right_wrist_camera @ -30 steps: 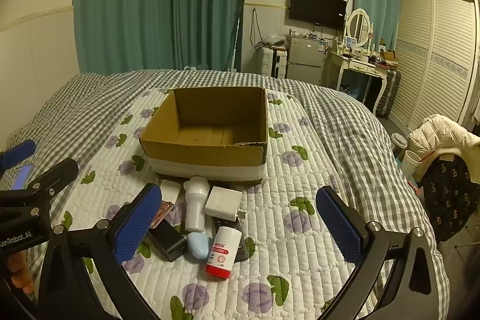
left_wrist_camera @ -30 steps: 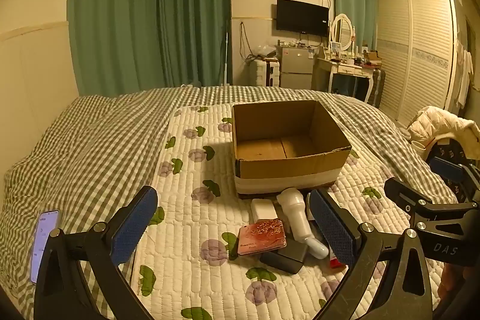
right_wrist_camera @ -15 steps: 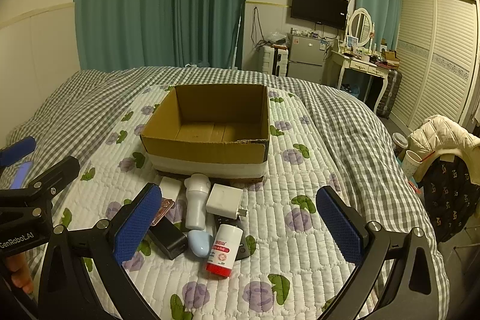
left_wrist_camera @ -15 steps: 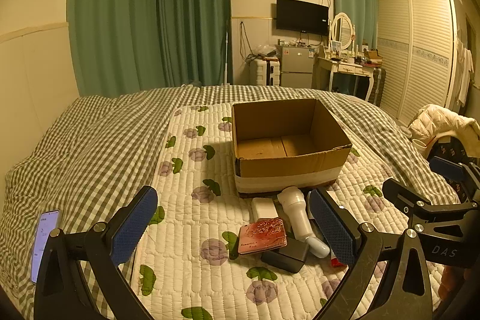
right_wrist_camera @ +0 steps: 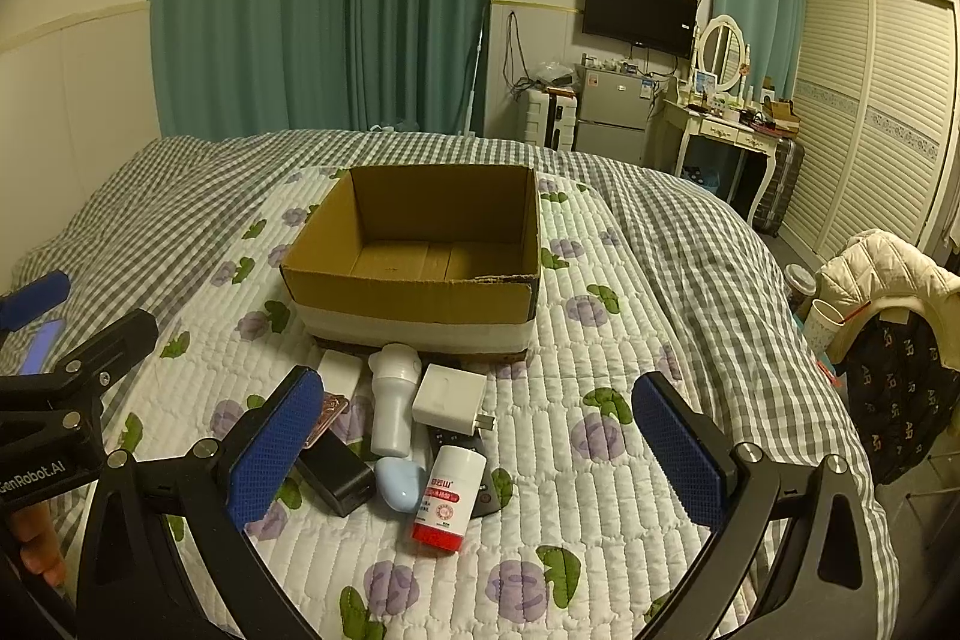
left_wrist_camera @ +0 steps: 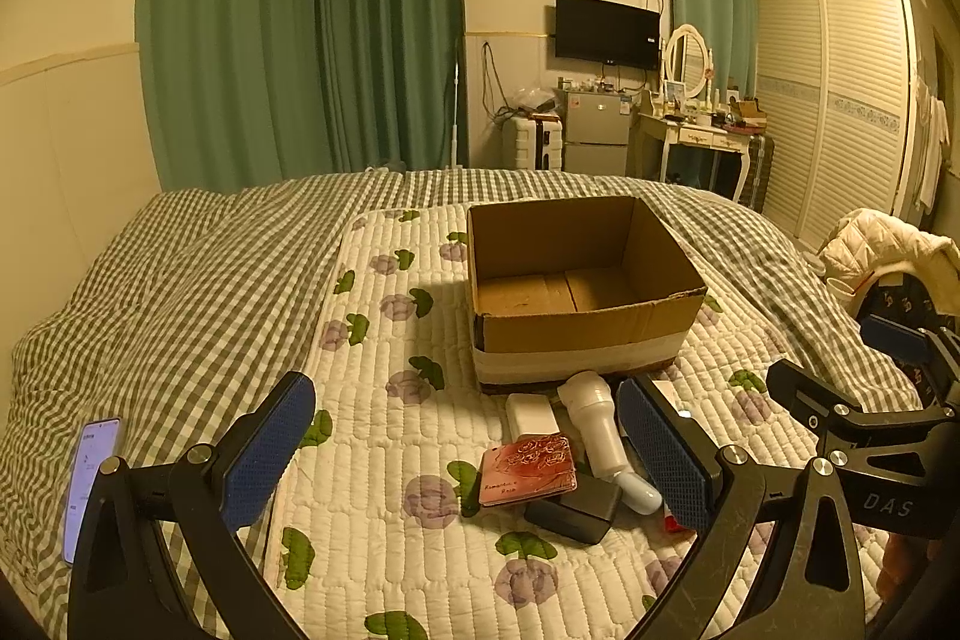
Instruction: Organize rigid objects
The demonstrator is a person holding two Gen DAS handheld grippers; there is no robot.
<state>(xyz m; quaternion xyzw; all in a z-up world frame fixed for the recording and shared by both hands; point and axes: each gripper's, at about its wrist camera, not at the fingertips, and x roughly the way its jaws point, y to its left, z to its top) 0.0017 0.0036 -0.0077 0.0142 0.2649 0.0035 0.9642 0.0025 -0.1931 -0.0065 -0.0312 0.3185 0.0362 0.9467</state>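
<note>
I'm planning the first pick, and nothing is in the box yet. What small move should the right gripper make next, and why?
Probably lower the right gripper onto the red-capped bottle. Its jaws stand wide open and hold nothing, the bottle lies nearest, roughly between the fingers and clear on top, and the cardboard box behind the pile sits open and empty.

We see black gripper frames with silver screws, blue textured pads [left_wrist_camera: 273,451], white "DAS" lettering, and bare fingers [right_wrist_camera: 39,544]
</note>
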